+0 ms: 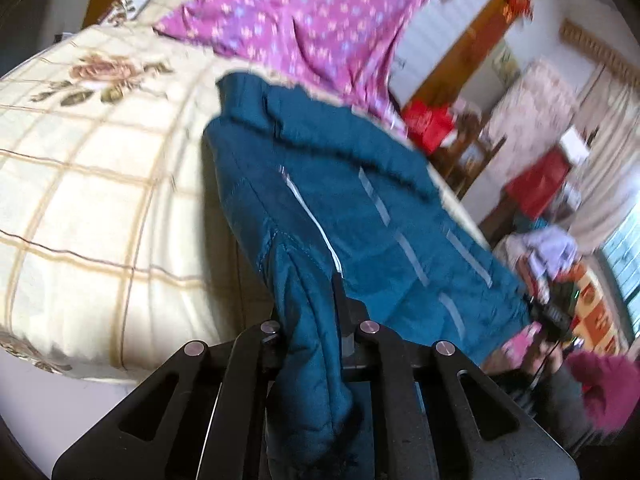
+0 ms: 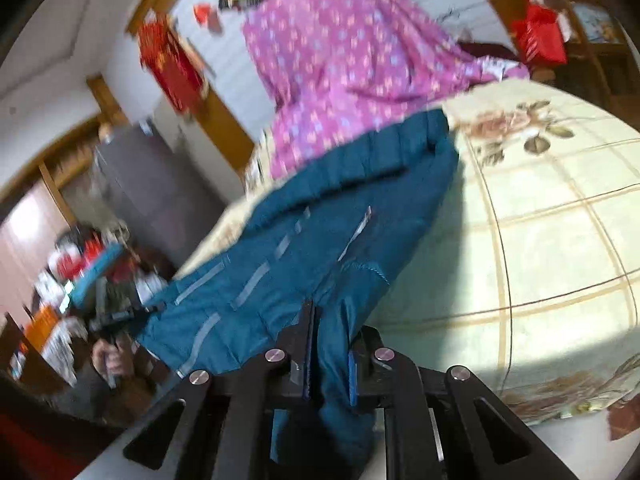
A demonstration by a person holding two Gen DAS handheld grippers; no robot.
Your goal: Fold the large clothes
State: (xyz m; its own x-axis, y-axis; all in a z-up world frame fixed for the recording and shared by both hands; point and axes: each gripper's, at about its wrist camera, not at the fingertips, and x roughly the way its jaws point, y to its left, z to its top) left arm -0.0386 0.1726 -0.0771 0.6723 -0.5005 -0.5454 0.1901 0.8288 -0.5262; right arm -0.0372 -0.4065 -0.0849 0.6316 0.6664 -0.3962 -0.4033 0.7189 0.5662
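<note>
A large teal padded jacket (image 1: 344,200) with grey reflective strips lies stretched over the bed; it also shows in the right wrist view (image 2: 320,216). My left gripper (image 1: 310,312) is shut on a bunched fold of the jacket, which hangs down between the fingers. My right gripper (image 2: 330,344) is shut on another fold of the same jacket at its near edge. The other gripper (image 2: 112,308), held in a hand, shows at the jacket's far corner in the right wrist view. Both views are motion blurred.
The bed has a cream checked cover (image 1: 92,184) with rose prints, also visible in the right wrist view (image 2: 552,232). A purple flowered garment (image 1: 304,12) lies at the bed's far end (image 2: 352,60). Wooden furniture, red boxes (image 1: 428,124) and clutter stand beside the bed.
</note>
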